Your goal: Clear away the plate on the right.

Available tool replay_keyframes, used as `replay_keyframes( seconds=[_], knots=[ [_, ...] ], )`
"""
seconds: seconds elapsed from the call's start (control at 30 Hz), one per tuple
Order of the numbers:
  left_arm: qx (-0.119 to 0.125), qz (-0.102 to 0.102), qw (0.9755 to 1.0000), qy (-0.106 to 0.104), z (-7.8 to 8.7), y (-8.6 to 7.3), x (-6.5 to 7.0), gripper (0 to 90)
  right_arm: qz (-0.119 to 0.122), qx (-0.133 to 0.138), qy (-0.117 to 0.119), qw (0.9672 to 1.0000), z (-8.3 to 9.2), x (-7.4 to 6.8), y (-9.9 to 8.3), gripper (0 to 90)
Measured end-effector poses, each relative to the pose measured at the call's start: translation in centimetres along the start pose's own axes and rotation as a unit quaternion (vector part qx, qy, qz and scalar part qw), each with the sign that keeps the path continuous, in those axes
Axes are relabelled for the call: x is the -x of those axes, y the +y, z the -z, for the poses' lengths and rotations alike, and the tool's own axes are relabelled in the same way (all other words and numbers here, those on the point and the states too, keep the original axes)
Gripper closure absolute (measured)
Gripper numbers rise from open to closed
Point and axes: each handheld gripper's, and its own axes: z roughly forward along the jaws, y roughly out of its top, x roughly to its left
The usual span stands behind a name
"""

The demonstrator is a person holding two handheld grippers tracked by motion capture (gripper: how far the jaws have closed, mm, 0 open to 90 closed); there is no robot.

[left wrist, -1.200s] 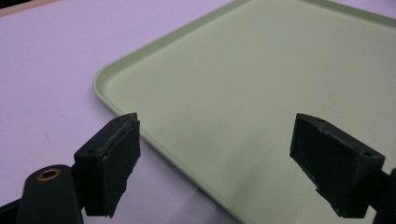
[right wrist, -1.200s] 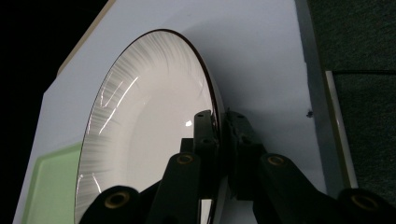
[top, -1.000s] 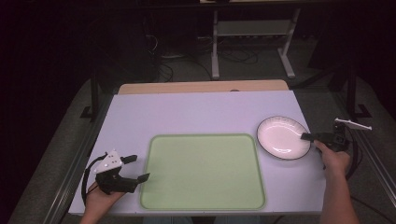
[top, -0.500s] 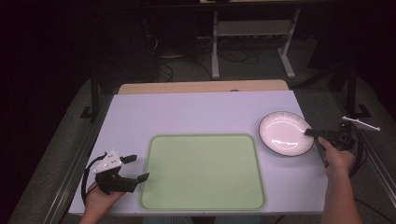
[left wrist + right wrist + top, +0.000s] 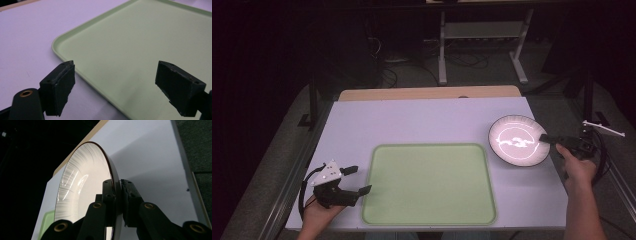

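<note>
One white plate, pinched at its rim by the right gripper, has moved nearer the green tray and likely heads there, while the left gripper waits spread at the tray's left edge.

The white plate, pinched at its rim by the right gripper, has slid a little toward 12 o'clock.
</note>
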Motion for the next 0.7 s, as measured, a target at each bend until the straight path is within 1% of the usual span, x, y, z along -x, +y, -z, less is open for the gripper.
replay_keyframes(
  seconds=[0.03, 0.07, 0.1, 0.17, 0.2, 0.3, 0.37, 0.4, 0.43, 0.47, 0.5, 0.53, 0.6, 0.63, 0.7],
  knots=[
    [0.0, 0.0, 1.0, 0.0, 0.0, 0.0, 0.0, 15.9, 0.0, 0.0, 0.0, 1.0, 0.0, 0.0, 0.0, 80.7],
    [0.001, 0.0, 1.0, 0.001, 0.0, 0.0, 0.0, 15.9, 0.01, -0.009, 0.004, 0.9999, 0.0, -0.3, -0.1, 80.7],
    [0.0, 0.0, 1.0, 0.0, 0.0, 0.0, 0.0, 15.8, 0.014, -0.011, 0.007, 0.9998, 0.0, -0.6, -0.1, 80.8],
    [0.0, 0.0, 1.0, 0.001, 0.0, 0.0, 0.0, 15.9, 0.017, -0.014, 0.009, 0.9997, 0.1, -0.8, -0.2, 80.8],
    [0.0, 0.0, 1.0, 0.001, 0.0, 0.0, 0.0, 15.9, 0.023, -0.018, 0.016, 0.9994, 0.1, -1.2, -0.3, 80.8],
    [0.001, 0.0, 1.0, 0.001, 0.0, 0.0, 0.0, 15.9, 0.031, -0.021, 0.026, 0.9989, 0.2, -2.0, -0.5, 80.8],
    [0.0, -0.001, 1.0, 0.001, 0.1, 0.0, 0.0, 15.9, 0.035, -0.022, 0.027, 0.9988, 0.3, -2.3, -0.6, 80.8],
    [0.001, -0.002, 1.0, 0.002, 0.1, 0.0, 0.0, 15.9, 0.045, -0.026, 0.03, 0.9982, 0.3, -2.9, -0.7, 80.7],
    [0.001, -0.002, 1.0, 0.002, 0.1, 0.0, 0.0, 15.9, 0.048, -0.029, 0.031, 0.9979, 0.3, -3.2, -0.7, 80.7],
    [0.001, -0.001, 1.0, 0.002, 0.1, 0.0, 0.0, 15.9, 0.05, -0.031, 0.033, 0.9977, 0.3, -3.5, -0.8, 80.7],
    [0.001, -0.001, 1.0, 0.002, 0.1, 0.0, 0.0, 15.9, 0.05, -0.031, 0.033, 0.9977, 0.3, -3.5, -0.8, 80.7],
    [0.001, -0.001, 1.0, 0.003, 0.1, 0.0, 0.0, 15.9, 0.055, -0.034, 0.037, 0.9972, 0.3, -4.0, -1.0, 80.7],
    [0.002, 0.0, 1.0, 0.003, 0.2, 0.0, -0.1, 15.9, 0.058, -0.035, 0.041, 0.9969, 0.4, -4.5, -1.2, 80.7],
    [0.002, 0.0, 1.0, 0.003, 0.2, 0.0, -0.1, 15.9, 0.058, -0.035, 0.041, 0.9969, 0.4, -4.5, -1.2, 80.7],
    [0.003, 0.0, 1.0, 0.003, 0.2, 0.0, -0.1, 15.9, 0.063, -0.037, 0.047, 0.9962, 0.4, -5.3, -1.6, 80.7]
  ],
)
